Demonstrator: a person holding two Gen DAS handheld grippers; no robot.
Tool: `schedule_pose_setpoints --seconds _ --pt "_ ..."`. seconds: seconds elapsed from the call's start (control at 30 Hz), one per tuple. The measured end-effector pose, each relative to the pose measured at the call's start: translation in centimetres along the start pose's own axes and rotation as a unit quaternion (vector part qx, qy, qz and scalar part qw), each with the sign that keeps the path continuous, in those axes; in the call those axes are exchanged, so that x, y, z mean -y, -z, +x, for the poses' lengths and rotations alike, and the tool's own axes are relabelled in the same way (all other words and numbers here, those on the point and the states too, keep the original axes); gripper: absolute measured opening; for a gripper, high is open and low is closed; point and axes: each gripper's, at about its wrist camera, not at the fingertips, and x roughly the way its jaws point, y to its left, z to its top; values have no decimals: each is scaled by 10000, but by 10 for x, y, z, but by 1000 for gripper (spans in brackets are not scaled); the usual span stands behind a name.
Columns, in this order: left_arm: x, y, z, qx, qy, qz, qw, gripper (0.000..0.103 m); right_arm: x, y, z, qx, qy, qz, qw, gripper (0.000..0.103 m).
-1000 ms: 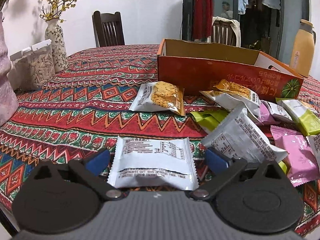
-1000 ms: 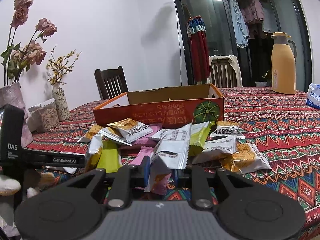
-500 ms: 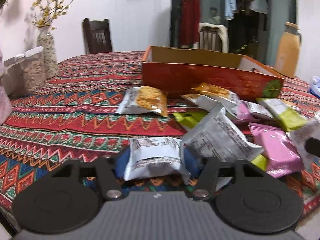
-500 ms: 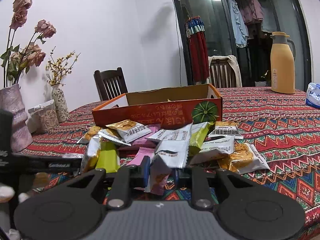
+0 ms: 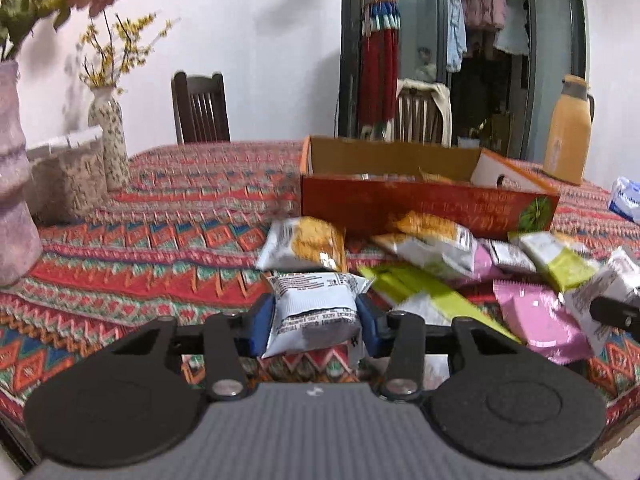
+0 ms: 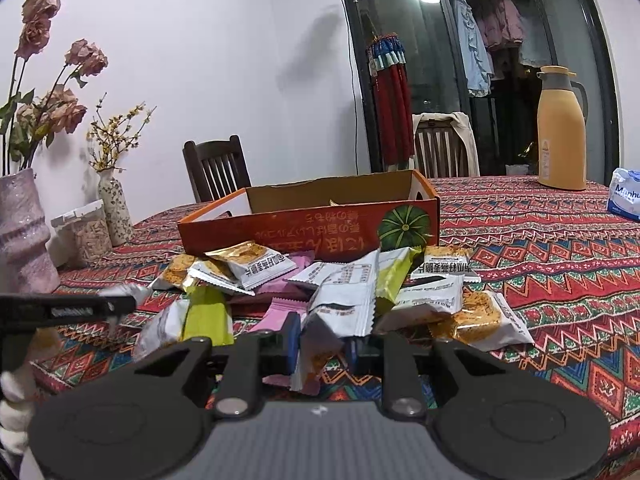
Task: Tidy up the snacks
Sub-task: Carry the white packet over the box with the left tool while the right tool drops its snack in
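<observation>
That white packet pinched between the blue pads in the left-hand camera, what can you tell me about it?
The white snack packet is a small, puffy pillow pack of shiny foil-like film with crimped ends and black print on the side facing the camera. The left gripper has just been closing and now squeezes it between its blue pads, so its sides buckle. It looks lifted slightly off the patterned tablecloth, clear of the other snacks.

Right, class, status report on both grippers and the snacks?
Left gripper just closed on white packet. Right gripper shut on snack packet. Orange box open behind pile, path clear.
</observation>
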Motion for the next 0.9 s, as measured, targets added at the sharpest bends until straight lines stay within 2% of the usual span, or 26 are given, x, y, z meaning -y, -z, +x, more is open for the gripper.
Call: schedule_pose_setpoints --seconds 0.37,0.7,0.9 --pt "12 -44 21 208 139 -63 9997 46 4 -34 14 295 120 -116 9994 23" --pt "41 -103 61 333 358 61 9988 46 18 -92 47 750 187 -100 9970 21" --pt "61 -133 88 365 368 130 9986 46 23 -126 77 878 81 -200 9959 15"
